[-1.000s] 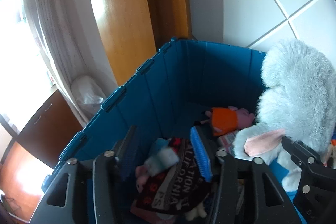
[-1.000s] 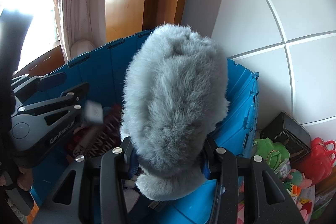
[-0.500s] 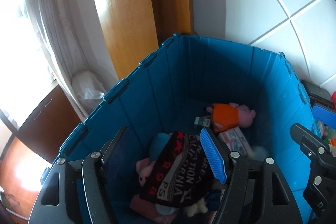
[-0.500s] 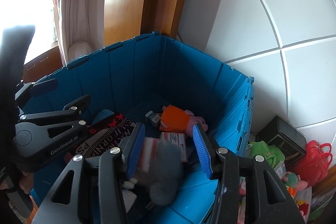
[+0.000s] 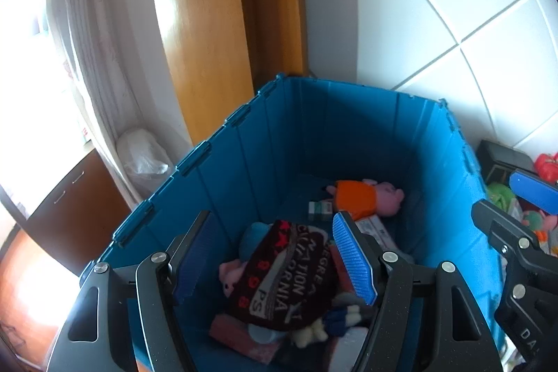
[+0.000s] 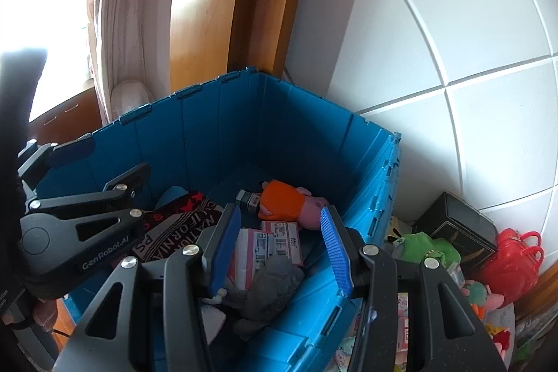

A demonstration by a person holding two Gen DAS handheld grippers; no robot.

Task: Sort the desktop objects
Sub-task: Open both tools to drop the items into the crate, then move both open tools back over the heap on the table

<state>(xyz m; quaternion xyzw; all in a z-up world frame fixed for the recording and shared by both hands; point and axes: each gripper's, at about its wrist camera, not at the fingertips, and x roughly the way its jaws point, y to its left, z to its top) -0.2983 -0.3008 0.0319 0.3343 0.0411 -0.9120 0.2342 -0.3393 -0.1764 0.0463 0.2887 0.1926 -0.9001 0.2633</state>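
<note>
The blue crate (image 6: 314,142) stands against the white tiled wall (image 6: 453,23), and the biggest change sits inside it. A second ago the right hand-held gripper (image 6: 279,250) was clenched on a large grey plush toy (image 6: 275,281) above the crate; half a second ago its fingers had parted and the toy was dropping between them. Now the toy lies slumped in the crate's near right corner, against the near wall, partly on the pink-and-white packets (image 6: 268,243). The right hand-held gripper hovers released over it, with nothing between its blue pads.

The left hand-held gripper (image 5: 275,260) is also released and empty, held over the crate's left side above the dark printed cloth (image 5: 289,278). It has hardly shifted across the three moments.

Further back, the orange-and-pink plush (image 6: 289,204) and a small dark box (image 6: 248,199) lie toward the crate's far wall, where they were before.

So one more item appears to be sorted. Judging by what lies outside the crate's right wall, namely a black box (image 6: 457,222), a red bag (image 6: 512,260) and a green plush (image 6: 425,250), more may remain to be collected.
</note>
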